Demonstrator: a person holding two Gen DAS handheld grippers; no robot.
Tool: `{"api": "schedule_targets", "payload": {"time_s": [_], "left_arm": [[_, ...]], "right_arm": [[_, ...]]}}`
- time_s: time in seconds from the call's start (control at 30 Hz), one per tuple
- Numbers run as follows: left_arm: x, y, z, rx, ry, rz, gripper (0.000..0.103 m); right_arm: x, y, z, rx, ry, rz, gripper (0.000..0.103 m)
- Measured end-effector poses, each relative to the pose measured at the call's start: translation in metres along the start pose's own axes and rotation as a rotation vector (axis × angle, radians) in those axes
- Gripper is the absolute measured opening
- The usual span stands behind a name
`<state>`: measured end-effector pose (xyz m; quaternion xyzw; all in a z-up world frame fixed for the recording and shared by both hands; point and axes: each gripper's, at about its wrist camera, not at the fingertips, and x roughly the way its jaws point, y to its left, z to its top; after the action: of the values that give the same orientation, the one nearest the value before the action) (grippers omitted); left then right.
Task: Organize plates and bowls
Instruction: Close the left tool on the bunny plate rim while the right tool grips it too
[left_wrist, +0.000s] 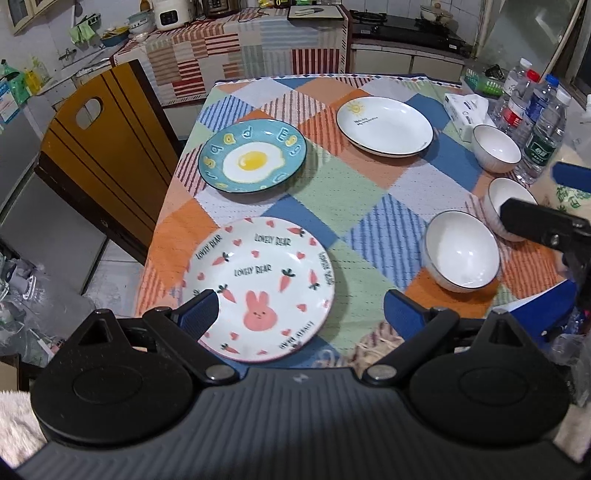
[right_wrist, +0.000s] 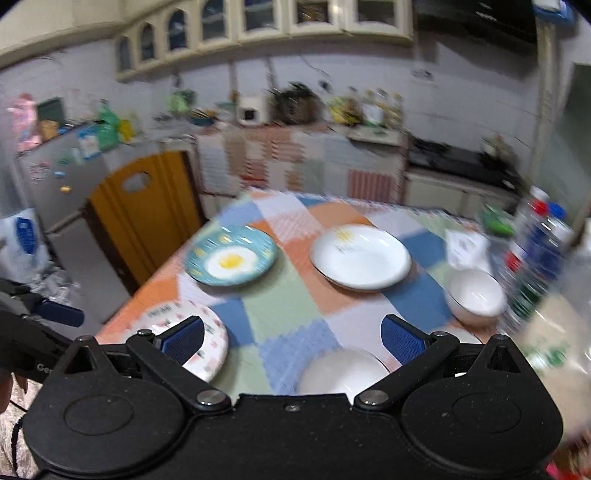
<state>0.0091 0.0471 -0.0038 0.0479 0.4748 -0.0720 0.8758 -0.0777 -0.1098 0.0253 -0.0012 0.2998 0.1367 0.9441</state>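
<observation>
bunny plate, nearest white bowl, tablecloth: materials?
Bunny plate: looks like glazed ceramic, with a glossy surface and crisp printed carrots and lettering. Nearest white bowl: probably glazed ceramic or porcelain, with a shiny interior highlight and a thin dark rim line. Tablecloth: woven fabric, matte, with a visible knit-like texture.

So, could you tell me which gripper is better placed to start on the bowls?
Probably the right gripper. It hangs open just over the nearest bowl, and the other two bowls lie on its side. The left gripper, also open, sits over the rabbit plate, away from them.
</observation>
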Motion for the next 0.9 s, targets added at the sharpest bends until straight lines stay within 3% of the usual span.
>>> {"api": "schedule_targets", "payload": {"time_s": [0.07, 0.23, 0.4, 0.53, 0.67, 0.77, 0.9], "left_arm": [[0.006, 0.010, 0.001, 0.010, 0.008, -0.038, 0.097], [0.024, 0.026, 0.000, 0.089, 0.009, -0.023, 0.097], [0.053, 0.058, -0.007, 0.033, -0.003, -0.030, 0.097], [0.083, 0.083, -0.013, -0.010, 0.028, -0.012, 0.096], [0.116, 0.106, -0.019, -0.056, 0.074, 0.016, 0.096], [0.136, 0.120, -0.023, -0.107, 0.095, 0.013, 0.090], [0.158, 0.130, -0.032, -0.124, 0.178, 0.001, 0.071]], "right_arm": [[0.015, 0.001, 0.003, 0.006, 0.031, 0.063, 0.103], [0.066, 0.016, 0.000, 0.014, 0.138, 0.126, 0.102], [0.112, 0.036, -0.018, 0.045, 0.245, 0.217, 0.097], [0.141, 0.049, -0.033, 0.012, 0.285, 0.209, 0.093], [0.169, 0.046, -0.044, 0.091, 0.340, 0.233, 0.081], [0.190, 0.053, -0.050, 0.113, 0.370, 0.244, 0.068], [0.212, 0.058, -0.058, 0.151, 0.403, 0.221, 0.064]]}}
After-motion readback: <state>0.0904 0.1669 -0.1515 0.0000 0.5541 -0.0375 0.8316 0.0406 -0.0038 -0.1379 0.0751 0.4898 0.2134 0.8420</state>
